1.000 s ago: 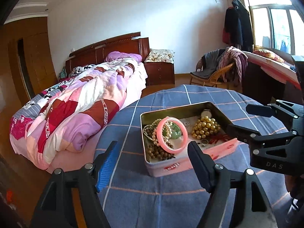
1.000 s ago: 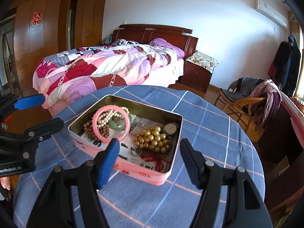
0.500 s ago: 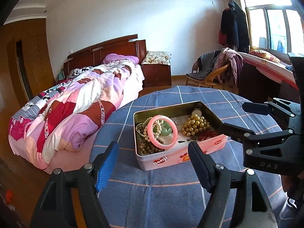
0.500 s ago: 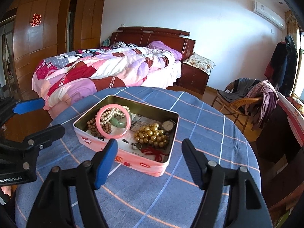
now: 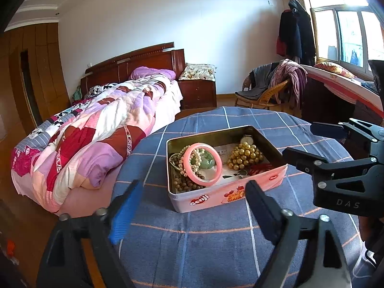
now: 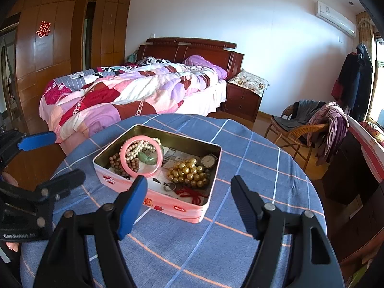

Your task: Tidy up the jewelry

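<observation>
A pink open tin [image 5: 230, 198] [image 6: 168, 204] sits on the round table with the blue checked cloth [image 5: 216, 247] [image 6: 252, 158]. It holds a pink bangle [image 5: 217, 165] [image 6: 124, 160], white pearls, brown beads, a green piece, gold beads [image 5: 244, 156] [image 6: 189, 171], a watch [image 6: 208, 160], a ring and a red string. My left gripper [image 5: 189, 208] is open and empty, short of the tin's near wall. My right gripper [image 6: 189, 204] is open and empty, above the tin's near side; it also shows at the right of the left wrist view [image 5: 312, 144].
A bed with a patchwork quilt [image 5: 96, 134] [image 6: 134, 96] stands beyond the table's left edge. A nightstand [image 6: 242, 100], a wicker chair with clothes [image 5: 271, 93] [image 6: 307, 124] and a dark desk [image 6: 355, 168] stand behind and to the right.
Both grippers have drawn back and up from the tin, which now looks smaller and farther. Both stay open. The jewelry in the tin has not moved.
</observation>
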Demonstrator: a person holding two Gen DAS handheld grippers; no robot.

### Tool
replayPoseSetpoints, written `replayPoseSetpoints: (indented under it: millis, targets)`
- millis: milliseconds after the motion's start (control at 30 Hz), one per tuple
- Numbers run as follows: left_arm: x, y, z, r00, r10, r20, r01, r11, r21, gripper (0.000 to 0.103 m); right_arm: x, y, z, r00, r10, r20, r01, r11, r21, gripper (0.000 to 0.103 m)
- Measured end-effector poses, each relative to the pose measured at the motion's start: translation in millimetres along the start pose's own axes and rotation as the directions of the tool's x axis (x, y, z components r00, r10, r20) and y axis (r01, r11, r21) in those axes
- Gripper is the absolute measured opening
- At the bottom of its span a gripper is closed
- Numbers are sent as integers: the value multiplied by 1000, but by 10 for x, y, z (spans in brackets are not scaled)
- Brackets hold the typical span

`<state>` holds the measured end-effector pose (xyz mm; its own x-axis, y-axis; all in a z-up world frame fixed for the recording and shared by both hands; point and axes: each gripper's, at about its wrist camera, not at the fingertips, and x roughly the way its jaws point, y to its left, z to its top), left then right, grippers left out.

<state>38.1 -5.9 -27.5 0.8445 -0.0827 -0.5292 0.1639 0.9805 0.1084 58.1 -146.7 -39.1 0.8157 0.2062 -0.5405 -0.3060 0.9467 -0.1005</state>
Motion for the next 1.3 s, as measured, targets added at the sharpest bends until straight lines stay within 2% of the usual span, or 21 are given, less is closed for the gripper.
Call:
replayPoseSetpoints:
  millis: [333,500,1300]
  targets:
    - [14,-15,8,1000,27,-1,-27,1000,0,89,-2,2,1,1000,0,2,0,1000,0,74]
    - [14,-40,4,999,31,8,-31,1000,-2,94,-12,-6,10,1000,-4,9,4,1000,8,75]
    - [57,39,-31,998,59,-2,-59,998,1,95,-13,-17,18,1000,-9,8,8,1000,11,76]
